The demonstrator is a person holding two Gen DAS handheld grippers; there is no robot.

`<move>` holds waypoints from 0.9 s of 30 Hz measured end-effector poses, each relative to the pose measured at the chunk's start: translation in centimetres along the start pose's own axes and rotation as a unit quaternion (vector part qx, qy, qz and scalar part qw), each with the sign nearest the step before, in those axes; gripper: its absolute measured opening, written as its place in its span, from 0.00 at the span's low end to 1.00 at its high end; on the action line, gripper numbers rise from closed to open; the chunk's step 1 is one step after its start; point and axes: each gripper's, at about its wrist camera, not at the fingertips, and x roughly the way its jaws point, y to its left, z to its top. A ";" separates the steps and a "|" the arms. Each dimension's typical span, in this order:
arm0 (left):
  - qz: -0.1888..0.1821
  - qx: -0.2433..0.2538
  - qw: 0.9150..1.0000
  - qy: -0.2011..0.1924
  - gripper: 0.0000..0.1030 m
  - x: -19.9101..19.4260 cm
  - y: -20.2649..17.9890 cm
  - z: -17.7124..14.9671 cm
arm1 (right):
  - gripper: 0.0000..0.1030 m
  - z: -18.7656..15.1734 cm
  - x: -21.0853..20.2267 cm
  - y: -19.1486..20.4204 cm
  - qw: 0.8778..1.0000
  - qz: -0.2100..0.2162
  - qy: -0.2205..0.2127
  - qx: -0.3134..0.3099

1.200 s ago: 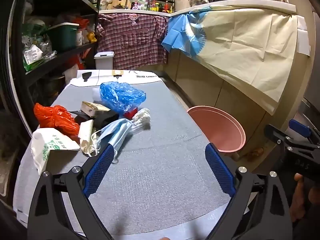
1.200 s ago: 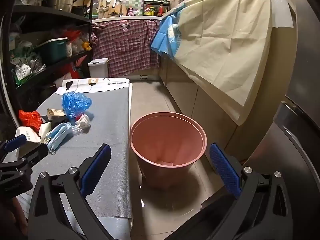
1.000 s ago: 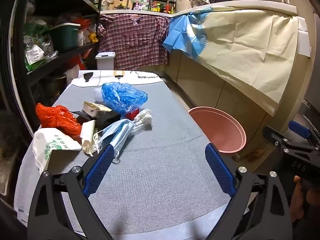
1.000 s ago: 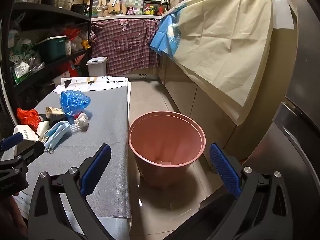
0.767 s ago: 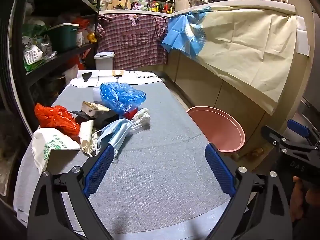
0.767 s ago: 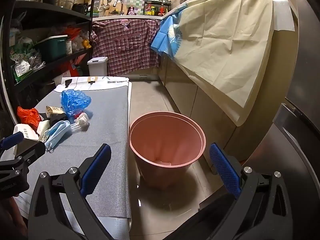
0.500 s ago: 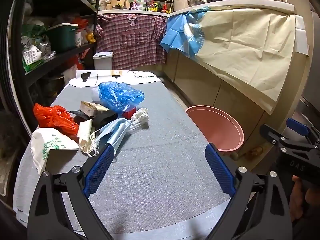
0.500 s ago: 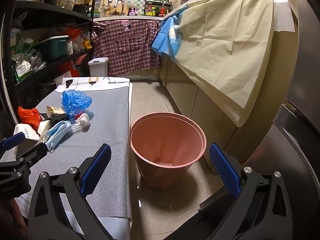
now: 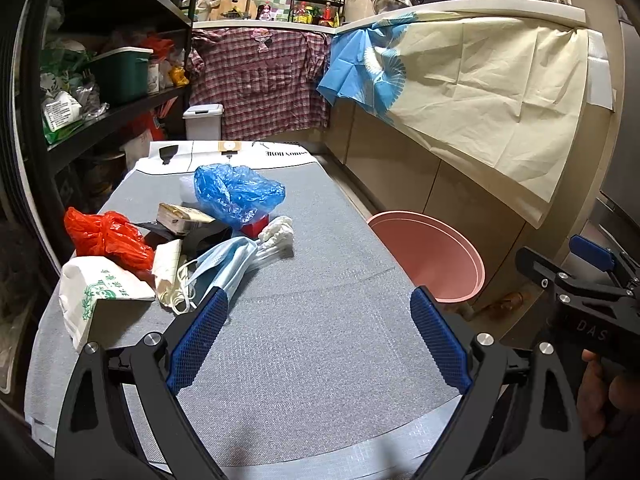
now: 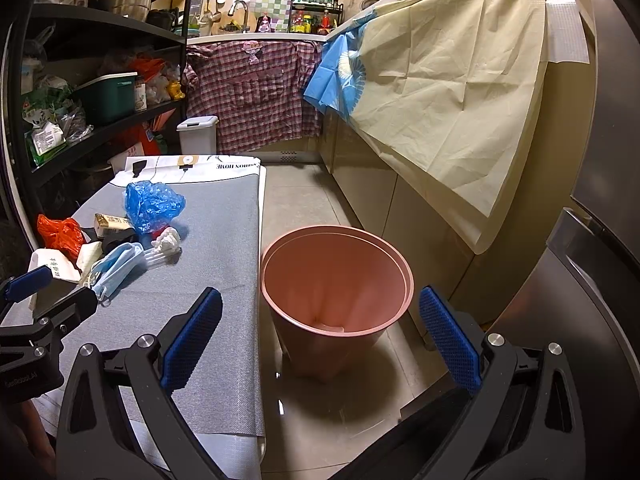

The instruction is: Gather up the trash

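Hovering over the grey bench (image 9: 320,320), both grippers spread wide, nothing in either.

Left gripper (image 9: 316,340) hangs just short of the trash heap: blue face mask (image 9: 224,264), blue bag (image 9: 236,194), orange bag (image 9: 104,236), white paper bag (image 9: 96,292). Right gripper (image 10: 320,336) faces the pink bin (image 10: 336,276) on the floor beside the bench.

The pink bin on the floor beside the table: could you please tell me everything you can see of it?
The pink bin is a round, tapered bucket of what looks like smooth plastic, wider at its rim than at its base. It stands upright and open on the tiled floor, right beside the long edge of the grey-covered table and near the cabinet fronts. Its inside looks almost empty, with only a small pale patch at the bottom. Neither claw touches it.
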 end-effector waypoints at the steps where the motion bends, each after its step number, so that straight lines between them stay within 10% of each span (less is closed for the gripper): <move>1: 0.000 0.000 1.000 0.000 0.87 0.0 0.1 0.0 | 0.94 0.0 0.0 0.0 1.000 0.000 0.000 0.000; 27: -0.001 -0.001 1.000 0.001 0.87 -0.1 -0.2 0.1 | 0.94 0.0 0.0 0.2 1.000 0.000 -0.002 0.001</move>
